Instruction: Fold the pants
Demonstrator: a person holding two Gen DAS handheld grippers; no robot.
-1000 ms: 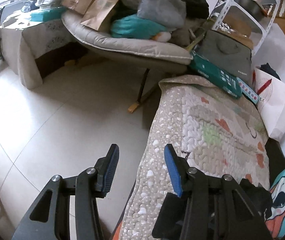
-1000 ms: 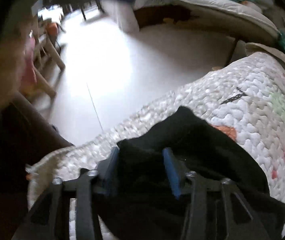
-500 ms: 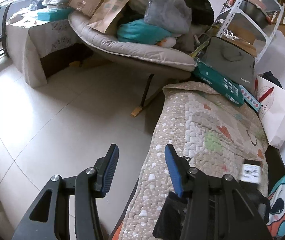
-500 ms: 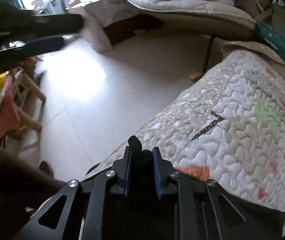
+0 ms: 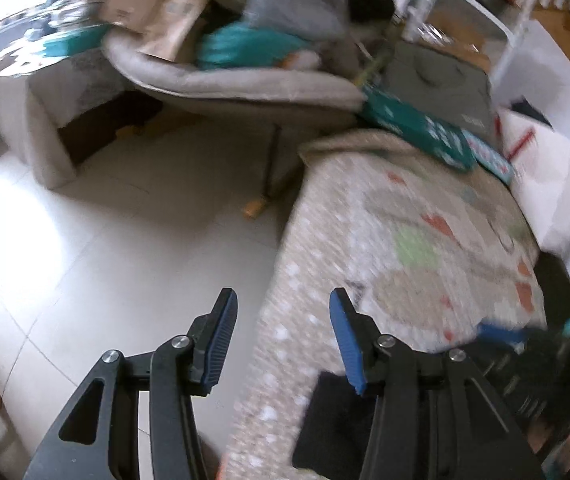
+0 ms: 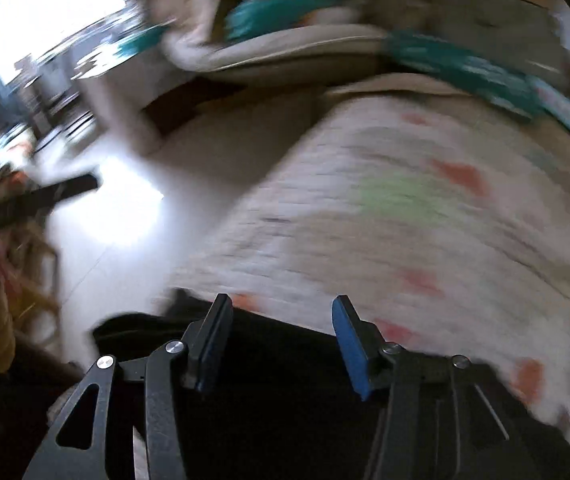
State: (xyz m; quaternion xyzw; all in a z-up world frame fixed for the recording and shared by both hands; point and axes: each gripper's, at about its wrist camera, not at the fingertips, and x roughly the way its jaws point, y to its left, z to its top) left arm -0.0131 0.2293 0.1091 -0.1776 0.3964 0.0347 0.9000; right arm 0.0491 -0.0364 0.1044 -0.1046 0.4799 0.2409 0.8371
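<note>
From my remote seat I see the black cloth pants [image 6: 285, 412] lying along the near edge of the bed, on the pale quilted bedspread with orange and green patches [image 6: 425, 216]. In the right wrist view the dark fabric fills the bottom of the picture, directly under and behind my right claw [image 6: 281, 340]. Its jaws are opening, and no fabric sits between the blue pads; the cloth lies below them, not pinched. The view is smeared, so I cannot tell whether the pads brush the cloth.

My left claw [image 5: 283, 340] hangs with its jaws apart and empty, straddling the side edge of the bedspread, one pad over the white tiled floor [image 5: 105, 240] and the other over the quilt. From there the pants show as a dark mass at the lower right, beneath and beyond that claw's right finger.

The long axis of the garment seems to run across the picture, along the bed's near edge, though blur hides its ends. I judge the right claw is the nearer one, so the next grasp likely falls to it, reaching down and back.
</note>
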